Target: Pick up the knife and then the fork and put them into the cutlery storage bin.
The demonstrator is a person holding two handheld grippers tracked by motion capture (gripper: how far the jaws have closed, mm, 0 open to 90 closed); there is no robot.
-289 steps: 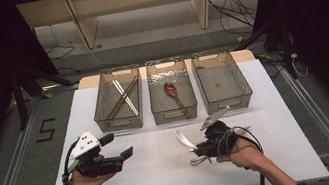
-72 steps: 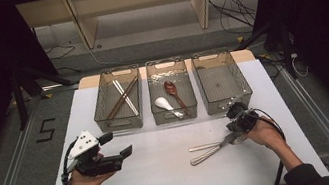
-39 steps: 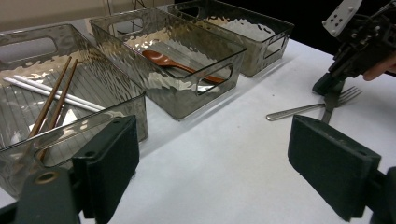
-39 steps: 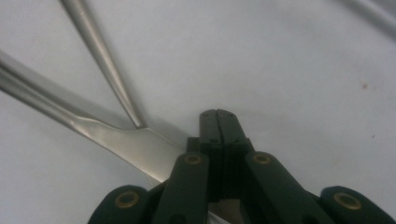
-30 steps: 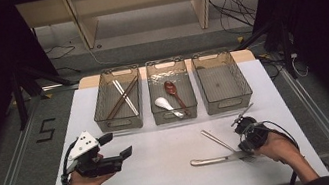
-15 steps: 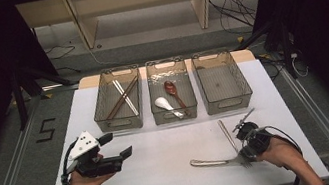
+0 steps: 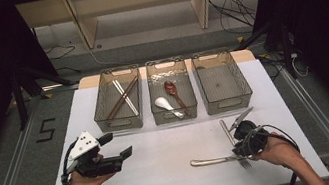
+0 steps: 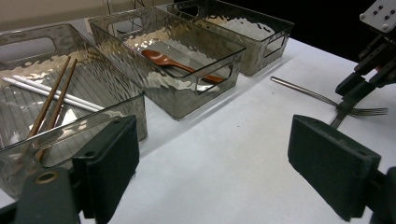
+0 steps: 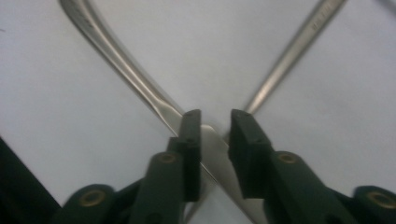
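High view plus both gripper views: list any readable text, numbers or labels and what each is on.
"5": black numeral on the grey floor left of the white table, high view.
Stamped marking on the shiny metal utensil handle crossing above the right gripper, right gripper view: too blurred to read.
The three clear plastic bins carry no readable text.

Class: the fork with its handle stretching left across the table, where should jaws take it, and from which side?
Grip the fork mid-handle, from above, jaws across its width. The handle lies flat, slim and bare there; its tines sit under the right gripper, crossed by a second utensil.
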